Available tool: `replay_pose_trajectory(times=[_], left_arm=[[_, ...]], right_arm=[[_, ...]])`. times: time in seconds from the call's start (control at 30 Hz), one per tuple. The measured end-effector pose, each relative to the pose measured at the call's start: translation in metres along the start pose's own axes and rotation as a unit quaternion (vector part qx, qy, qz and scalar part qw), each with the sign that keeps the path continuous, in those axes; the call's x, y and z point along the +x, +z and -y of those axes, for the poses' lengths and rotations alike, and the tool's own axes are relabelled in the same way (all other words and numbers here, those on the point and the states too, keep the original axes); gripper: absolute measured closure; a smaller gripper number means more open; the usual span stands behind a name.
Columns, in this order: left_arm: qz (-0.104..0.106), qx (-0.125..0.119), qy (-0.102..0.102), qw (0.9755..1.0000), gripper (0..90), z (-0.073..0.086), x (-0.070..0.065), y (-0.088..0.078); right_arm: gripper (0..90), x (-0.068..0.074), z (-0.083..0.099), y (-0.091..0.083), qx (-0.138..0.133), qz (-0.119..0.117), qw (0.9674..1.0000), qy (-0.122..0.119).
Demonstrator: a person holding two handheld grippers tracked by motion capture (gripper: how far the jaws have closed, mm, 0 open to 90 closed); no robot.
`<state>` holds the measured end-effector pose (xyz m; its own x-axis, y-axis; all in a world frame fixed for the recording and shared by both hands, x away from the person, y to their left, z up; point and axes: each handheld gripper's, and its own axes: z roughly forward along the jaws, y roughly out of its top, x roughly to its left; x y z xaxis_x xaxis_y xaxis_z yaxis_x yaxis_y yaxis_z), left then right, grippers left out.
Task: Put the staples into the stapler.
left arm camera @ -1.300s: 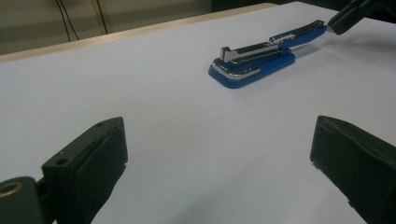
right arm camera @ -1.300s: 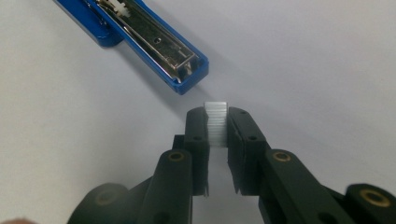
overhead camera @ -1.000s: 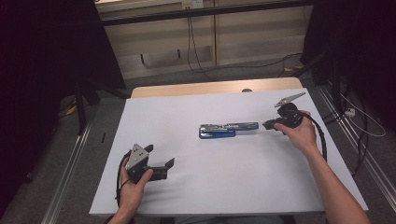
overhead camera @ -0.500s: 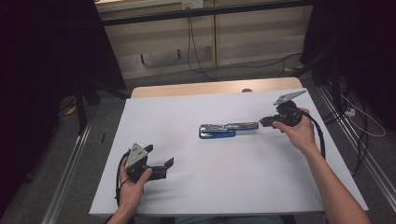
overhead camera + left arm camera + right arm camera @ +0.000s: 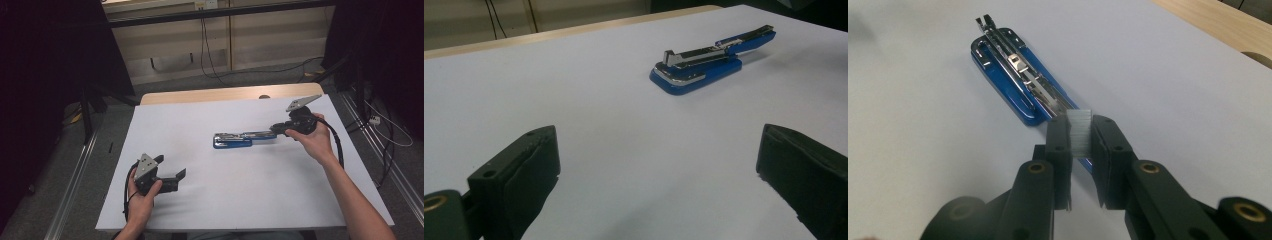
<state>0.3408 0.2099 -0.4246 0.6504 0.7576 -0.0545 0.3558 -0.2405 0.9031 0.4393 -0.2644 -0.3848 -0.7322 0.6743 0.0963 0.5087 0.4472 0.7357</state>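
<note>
Strip of staples (image 5: 1079, 131): silver-grey, pinched upright between the pads of the right gripper (image 5: 1079, 137), held above the near end of the stapler (image 5: 1018, 75). Jaws pressed together on the strip, nothing else between them.

Stapler: blue body, chrome magazine laid open lengthwise, flat on the white table cover (image 5: 210, 200). Position in the high view: stapler (image 5: 240, 139) right of centre, long axis across the table, one end just beside the right gripper (image 5: 280, 129). Right hand (image 5: 311, 140) wrapped round the gripper body, cable looping back along the forearm.

Left gripper (image 5: 172, 172): near the front left of the cover, well apart from the stapler, held in the left hand (image 5: 141, 195). Jaws spread wide, nothing between them; bare white cover visible between the pads in the left gripper view, stapler (image 5: 709, 62) lying farther off.

Beyond the cover: wooden table edge (image 5: 225, 94), then floor with cables.
</note>
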Motion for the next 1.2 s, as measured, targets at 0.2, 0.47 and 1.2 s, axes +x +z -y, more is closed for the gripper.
replay_pose_trajectory(times=[0.2,0.47,1.2], left_arm=[[0.002,-0.001,0.001,1.0,3.9,-0.001,-0.001,0.0],[0.002,-0.004,0.004,1.0,3.9,-0.001,0.0,-0.001],[-0.004,0.0,0.005,1.0,3.9,-0.001,0.001,-0.001]], right_arm=[[79.5,0.005,-0.002,0.006,0.009,-0.009,0.9999,-0.011],[79.5,0.017,-0.011,0.016,0.014,-0.028,0.9991,-0.028],[79.5,0.024,-0.026,0.044,0.015,-0.056,0.9973,-0.044]])
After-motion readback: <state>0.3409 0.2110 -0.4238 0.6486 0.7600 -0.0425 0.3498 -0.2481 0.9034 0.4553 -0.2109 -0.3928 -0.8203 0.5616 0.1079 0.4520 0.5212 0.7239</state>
